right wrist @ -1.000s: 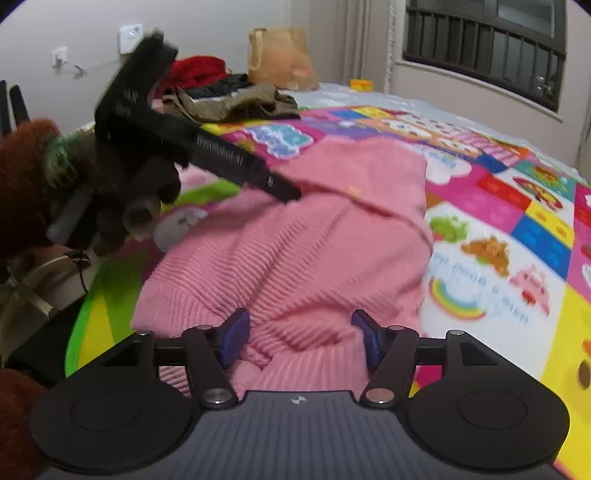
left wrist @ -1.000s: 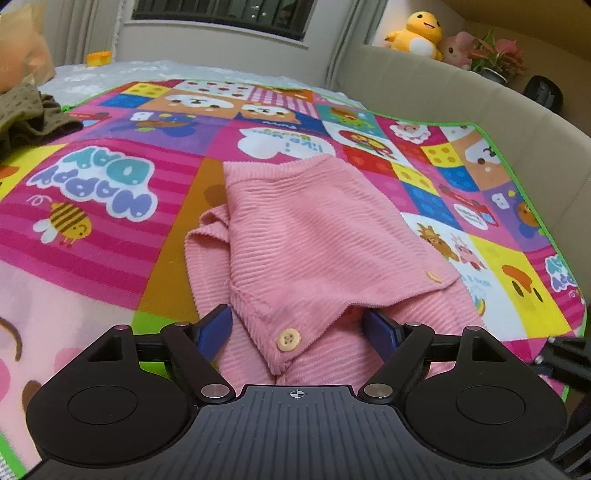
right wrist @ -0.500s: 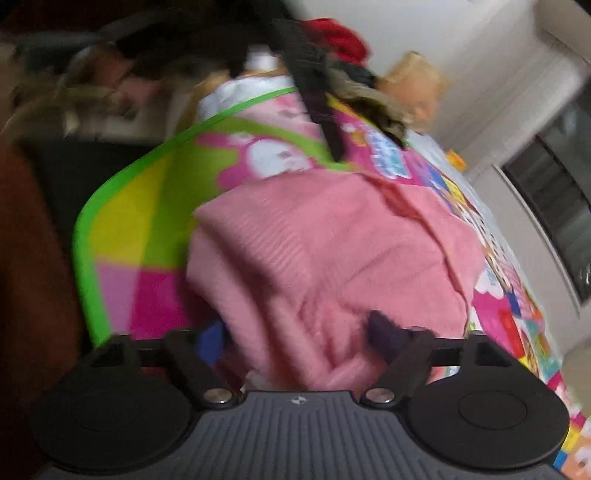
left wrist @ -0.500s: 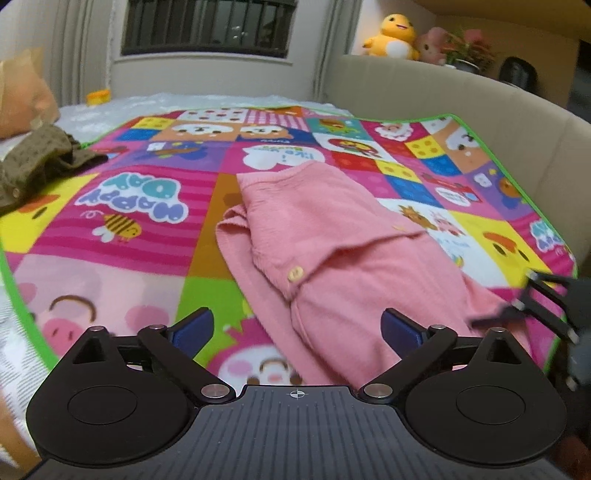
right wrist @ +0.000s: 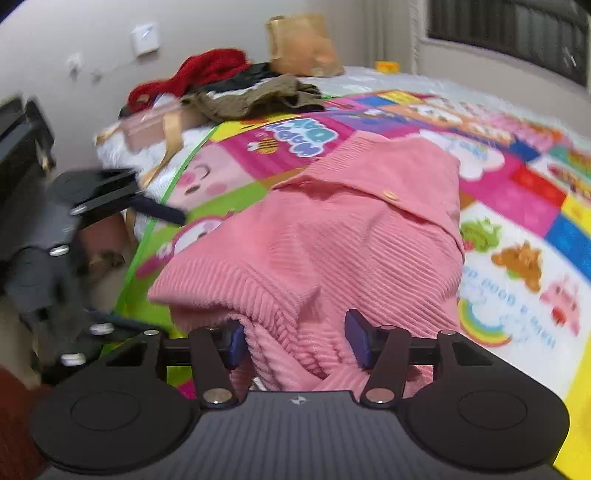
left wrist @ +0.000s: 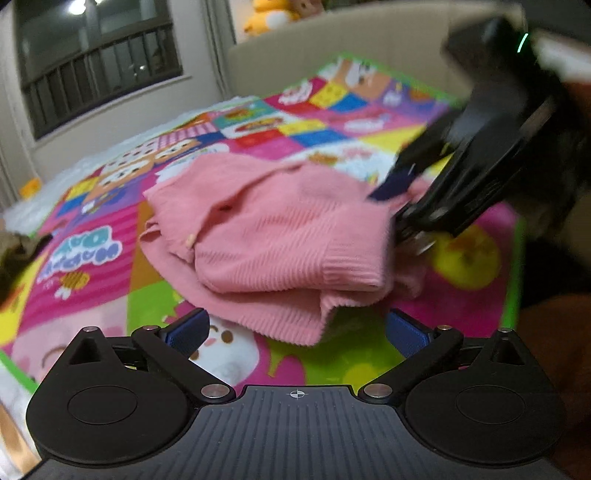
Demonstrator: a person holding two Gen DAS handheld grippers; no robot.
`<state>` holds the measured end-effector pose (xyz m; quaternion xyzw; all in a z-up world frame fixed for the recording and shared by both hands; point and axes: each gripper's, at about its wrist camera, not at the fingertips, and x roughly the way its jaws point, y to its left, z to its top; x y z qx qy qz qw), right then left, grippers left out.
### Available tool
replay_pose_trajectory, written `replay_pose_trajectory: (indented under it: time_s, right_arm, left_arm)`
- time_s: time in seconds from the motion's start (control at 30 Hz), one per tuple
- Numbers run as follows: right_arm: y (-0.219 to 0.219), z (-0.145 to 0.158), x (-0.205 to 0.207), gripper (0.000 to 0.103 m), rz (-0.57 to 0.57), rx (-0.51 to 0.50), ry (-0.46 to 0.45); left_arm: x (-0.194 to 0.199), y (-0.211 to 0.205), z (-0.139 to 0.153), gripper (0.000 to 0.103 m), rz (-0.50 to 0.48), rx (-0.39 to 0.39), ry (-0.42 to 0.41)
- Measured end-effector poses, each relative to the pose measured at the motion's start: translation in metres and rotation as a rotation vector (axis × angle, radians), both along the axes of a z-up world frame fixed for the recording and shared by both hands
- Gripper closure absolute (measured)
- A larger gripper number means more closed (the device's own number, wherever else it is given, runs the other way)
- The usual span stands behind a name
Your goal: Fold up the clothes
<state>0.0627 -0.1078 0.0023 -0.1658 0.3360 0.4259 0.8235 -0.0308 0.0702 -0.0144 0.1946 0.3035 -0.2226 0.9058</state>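
A pink ribbed sweater [left wrist: 280, 236] lies folded over itself on a colourful cartoon play mat [left wrist: 92, 251]. My left gripper [left wrist: 297, 328] stands wide open just short of the sweater's near edge, with nothing between its pads. In the right wrist view the sweater [right wrist: 332, 251] rises in a bunch to my right gripper [right wrist: 295, 343], whose blue pads close on the thick ribbed hem and hold it off the mat [right wrist: 295, 140]. The left wrist view shows the right gripper [left wrist: 399, 210] blurred at the sweater's right edge. The left gripper [right wrist: 151, 271] appears blurred at the mat's left edge.
A pile of red, black and olive clothes [right wrist: 251, 92] and a brown paper bag [right wrist: 303, 44] sit at the bed's far corner. A beige padded headboard [left wrist: 369, 33] with plush toys [left wrist: 269, 14] on top runs along one side. A barred window is behind.
My left gripper has let go of the sweater's buttoned edge, opened wide, drawn back and rolled. The right gripper now has the hem bunched between its pads and lifted.
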Motion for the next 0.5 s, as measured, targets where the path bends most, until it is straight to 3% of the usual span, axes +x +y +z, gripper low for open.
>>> replay_pose_trajectory:
  time_s: [0.07,0.1,0.23,0.3,0.4,0.5]
  right_arm:
    - [0.006,-0.002,-0.022,0.029,0.071,-0.086,-0.145]
    - [0.006,-0.005,-0.035,0.027,0.106,-0.126,-0.227]
    - [0.008,-0.028,-0.065,0.023,0.181,-0.266,-0.496]
    - [0.011,-0.044,-0.070,0.020,0.210,-0.318,-0.622]
    - [0.020,-0.057,-0.072,0.019,0.258,-0.347,-0.725]
    - [0.025,-0.046,-0.065,0.028,0.272,-0.318,-0.673]
  left_arm:
    - [0.011,-0.006,-0.006,0.000,0.052,0.037,-0.026]
    - [0.018,-0.002,-0.003,0.000,0.083,0.009,-0.029]
    - [0.042,0.025,0.019,0.000,0.169,-0.234,0.023]
    - [0.050,0.033,0.026,0.000,0.179,-0.300,0.047]
    - [0.055,0.036,0.028,0.000,0.172,-0.316,0.055]
    - [0.054,0.038,0.025,0.000,0.162,-0.319,0.064]
